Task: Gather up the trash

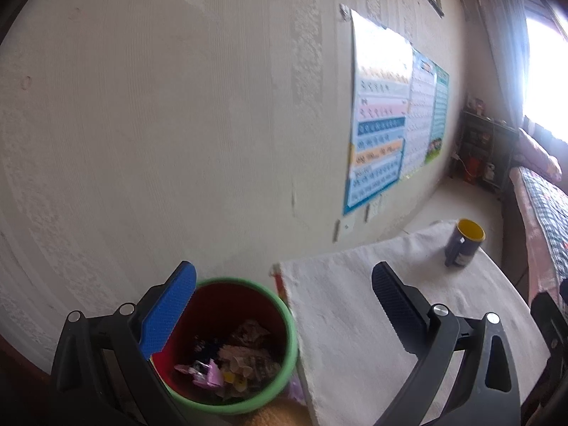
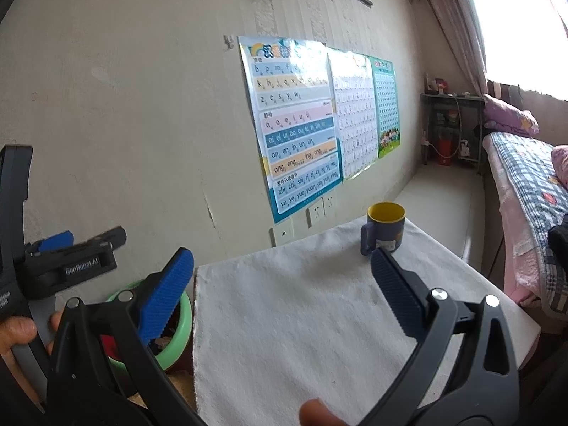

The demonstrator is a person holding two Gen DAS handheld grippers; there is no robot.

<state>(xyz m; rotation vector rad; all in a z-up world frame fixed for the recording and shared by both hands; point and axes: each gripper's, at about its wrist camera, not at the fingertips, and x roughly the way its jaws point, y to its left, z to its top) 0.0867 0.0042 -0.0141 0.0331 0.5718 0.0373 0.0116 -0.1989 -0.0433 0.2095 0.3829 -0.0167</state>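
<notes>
Both tools [image 1: 284, 305] [image 2: 282, 287] gape empty; upright bin [image 1: 227, 340] opens upward.

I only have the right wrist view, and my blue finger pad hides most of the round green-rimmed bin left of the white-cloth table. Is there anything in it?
Observer: Yes. In the left wrist view the green-rimmed bin is red inside and holds a pile of crumpled wrappers.
Operator: Anything coloured in there?
Observer: A pink wrapper lies at the near side of the pile.
Operator: Is the left gripper carrying something?
Observer: No. The left gripper is open, with nothing between its fingers.
</notes>
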